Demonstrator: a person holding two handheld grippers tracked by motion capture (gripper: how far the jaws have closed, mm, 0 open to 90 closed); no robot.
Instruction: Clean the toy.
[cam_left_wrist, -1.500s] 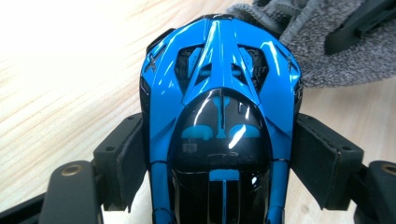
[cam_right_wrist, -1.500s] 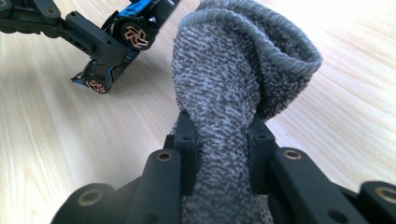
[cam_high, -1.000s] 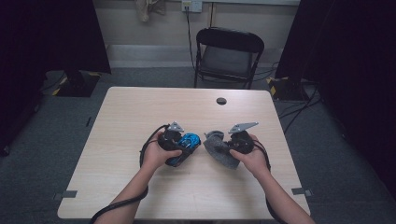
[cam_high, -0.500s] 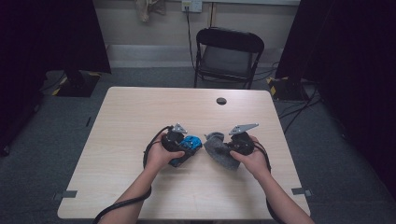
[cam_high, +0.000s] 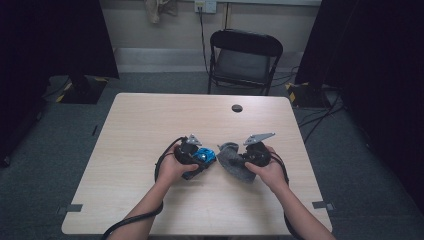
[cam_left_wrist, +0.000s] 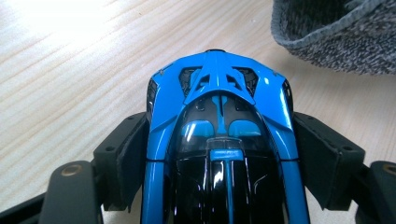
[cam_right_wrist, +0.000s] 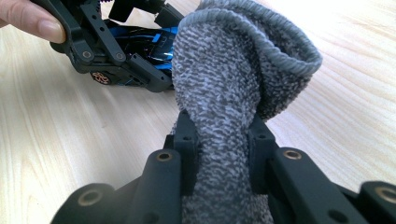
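Near the table's (cam_high: 150, 120) middle, the left gripper (cam_high: 202, 159) pinches the blue toy car (cam_left_wrist: 219, 140) by its flanks; at its three o'clock the right gripper (cam_high: 239, 161) clamps the grey sock (cam_right_wrist: 233, 93), mouth agape; over the last second hardly anything shifts, perhaps the car edging sockward; insertion looks imminent.

Toy car (cam_high: 205, 156) just left of the sock (cam_high: 235, 161), mid-table (cam_high: 150, 125)

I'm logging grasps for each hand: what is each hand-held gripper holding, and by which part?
The left hand-held gripper clamps the blue toy car across its sides. The right hand-held gripper pinches the grey sock around its bunched middle.
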